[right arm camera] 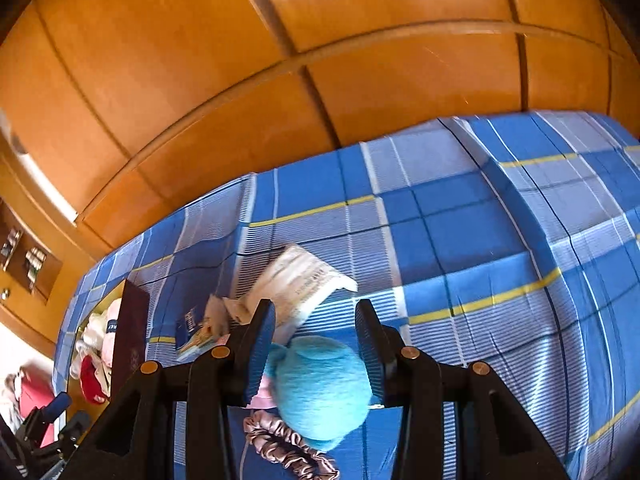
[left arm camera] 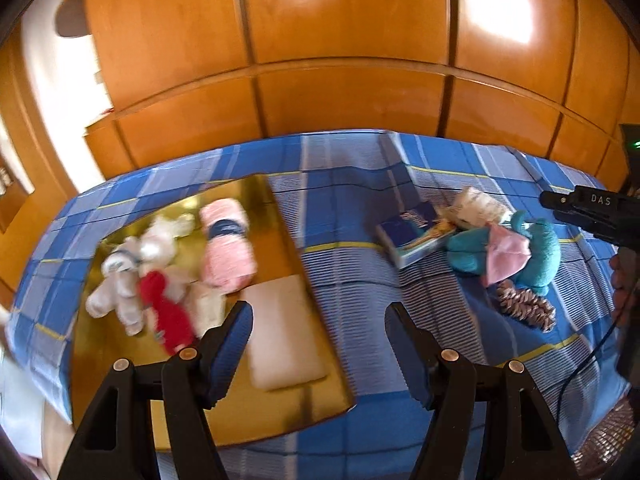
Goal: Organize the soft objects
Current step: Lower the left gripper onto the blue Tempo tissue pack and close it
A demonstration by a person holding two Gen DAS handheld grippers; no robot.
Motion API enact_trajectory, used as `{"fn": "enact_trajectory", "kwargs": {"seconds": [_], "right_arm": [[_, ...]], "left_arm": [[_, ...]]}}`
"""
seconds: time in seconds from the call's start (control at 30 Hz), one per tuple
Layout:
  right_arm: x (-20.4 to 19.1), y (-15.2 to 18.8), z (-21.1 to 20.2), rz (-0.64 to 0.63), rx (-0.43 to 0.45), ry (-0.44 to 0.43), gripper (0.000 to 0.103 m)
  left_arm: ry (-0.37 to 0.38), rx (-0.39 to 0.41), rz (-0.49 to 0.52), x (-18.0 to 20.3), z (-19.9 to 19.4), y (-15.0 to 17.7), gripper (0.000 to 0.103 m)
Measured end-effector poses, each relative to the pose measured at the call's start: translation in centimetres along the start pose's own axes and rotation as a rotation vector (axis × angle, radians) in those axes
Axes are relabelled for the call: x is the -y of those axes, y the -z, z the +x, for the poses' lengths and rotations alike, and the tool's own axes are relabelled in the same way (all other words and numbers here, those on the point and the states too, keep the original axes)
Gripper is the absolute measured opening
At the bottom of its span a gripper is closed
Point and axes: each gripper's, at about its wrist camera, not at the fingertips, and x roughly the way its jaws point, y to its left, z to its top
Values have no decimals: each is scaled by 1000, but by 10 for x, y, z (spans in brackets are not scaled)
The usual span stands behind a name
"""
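Observation:
A gold tray [left arm camera: 280, 412] lies on the left of the blue checked bed [left arm camera: 352, 220]. It holds a white teddy [left arm camera: 120, 280], a red soft toy [left arm camera: 168, 320], a pink rolled cloth [left arm camera: 226, 240] and a beige pad [left arm camera: 284, 332]. My left gripper [left arm camera: 319, 312] hovers open over the tray's right edge, with nothing between its fingers. On the right lie a teal plush [left arm camera: 540, 252] with a pink ear and a mauve scrunchie [left arm camera: 528, 308]. My right gripper [right arm camera: 314, 308] hangs open above the teal plush [right arm camera: 320, 392], which shows between the fingers and still rests on the bed.
A blue book [left arm camera: 416, 232] and a white printed packet [left arm camera: 480, 204] lie just left of the teal plush. A wooden wardrobe [left arm camera: 320, 40] stands behind the bed. The right gripper [left arm camera: 560, 200] and a hand reach in at the left wrist view's right edge.

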Motion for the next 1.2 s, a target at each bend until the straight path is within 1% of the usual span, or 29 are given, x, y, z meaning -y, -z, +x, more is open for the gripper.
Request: {"fn": "enact_trajectory", "kwargs": {"seconds": [0.07, 0.13, 0.17, 0.2, 0.27, 0.3, 0.37, 0.53, 0.6, 0.63, 0.73, 0.83, 0.93, 1.03, 1.07, 1.1, 1.17, 1.2], "right_arm": [[3, 0, 1, 20, -6, -3, 41], [2, 0, 1, 24, -11, -11, 41], [2, 0, 1, 22, -12, -13, 41], [1, -1, 1, 19, -12, -16, 41], [0, -1, 0, 17, -11, -24, 41], [0, -1, -1, 17, -10, -26, 41], [-1, -2, -2, 21, -10, -33, 41], [0, -4, -4, 27, -3, -42, 42], [2, -5, -6, 35, 3, -43, 42], [3, -6, -7, 40, 6, -46, 42], [7, -7, -8, 56, 10, -44, 42], [9, -7, -7, 66, 7, -43, 42], [10, -7, -5, 66, 1, -42, 42], [10, -7, -3, 70, -5, -45, 42], [11, -7, -3, 70, -3, -44, 42], [11, -7, -3, 72, -1, -42, 42], [13, -8, -3, 80, -1, -46, 42], [13, -8, -3, 84, -1, -47, 42]], "left_arm": [[31, -20, 2, 9, 9, -9, 69], [39, -32, 23, 19, 19, -18, 70], [36, -32, 37, 26, 24, -23, 74], [35, -27, 72, 34, 30, -29, 76], [18, -36, 181, 51, 45, -36, 82], [14, -55, 230, 59, 54, -40, 82], [49, -77, 278, 67, 68, -45, 82], [62, -103, 412, 86, 101, -55, 84], [94, -123, 430, 89, 112, -60, 85], [98, -126, 437, 90, 117, -62, 87], [110, -127, 472, 94, 125, -67, 87], [136, -134, 478, 96, 133, -72, 87], [171, -172, 480, 98, 148, -79, 87], [191, -202, 469, 98, 153, -80, 69], [214, -215, 457, 97, 152, -80, 64], [219, -217, 455, 97, 151, -79, 62], [223, -206, 456, 99, 147, -77, 50], [232, -202, 449, 100, 144, -77, 49]]}}
